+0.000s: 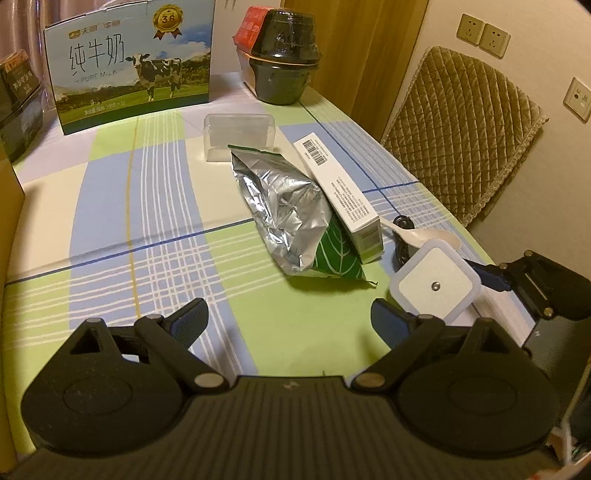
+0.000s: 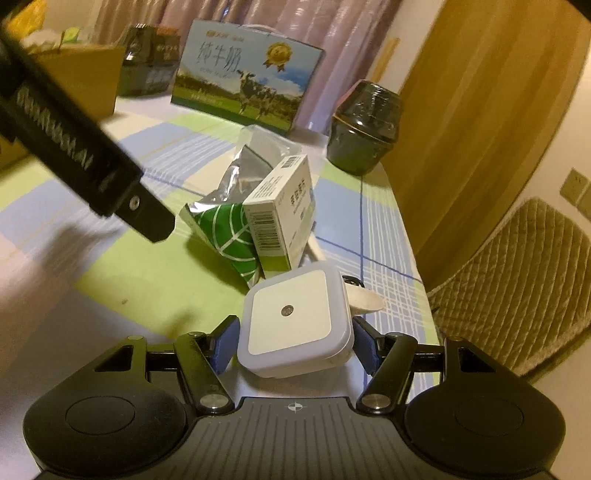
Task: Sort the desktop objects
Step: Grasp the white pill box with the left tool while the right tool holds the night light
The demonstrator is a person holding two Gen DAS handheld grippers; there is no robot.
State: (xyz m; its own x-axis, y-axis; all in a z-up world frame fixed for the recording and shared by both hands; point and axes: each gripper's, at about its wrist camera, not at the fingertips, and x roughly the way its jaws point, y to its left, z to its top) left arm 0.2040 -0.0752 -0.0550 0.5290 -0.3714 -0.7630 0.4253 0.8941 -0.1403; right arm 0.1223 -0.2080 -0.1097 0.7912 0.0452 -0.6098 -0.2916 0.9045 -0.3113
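- right tool (image 2: 293, 341) clamped on the white square night light (image 2: 295, 323); just beside the medicine box (image 2: 280, 214)
- left tool (image 1: 290, 319) spread apart, holding nothing, above the checked worktop (image 1: 129, 229)

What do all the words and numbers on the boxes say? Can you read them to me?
"纯牛奶": big letters on the milk carton, above the cow.
"PURE MILK": under those letters.
"3.6": in the carton's gold medal.
White box: barcode and fine print, too small to read.
Dark box at the left: lettering blurred.
Red packet behind the black bowl: print unreadable.
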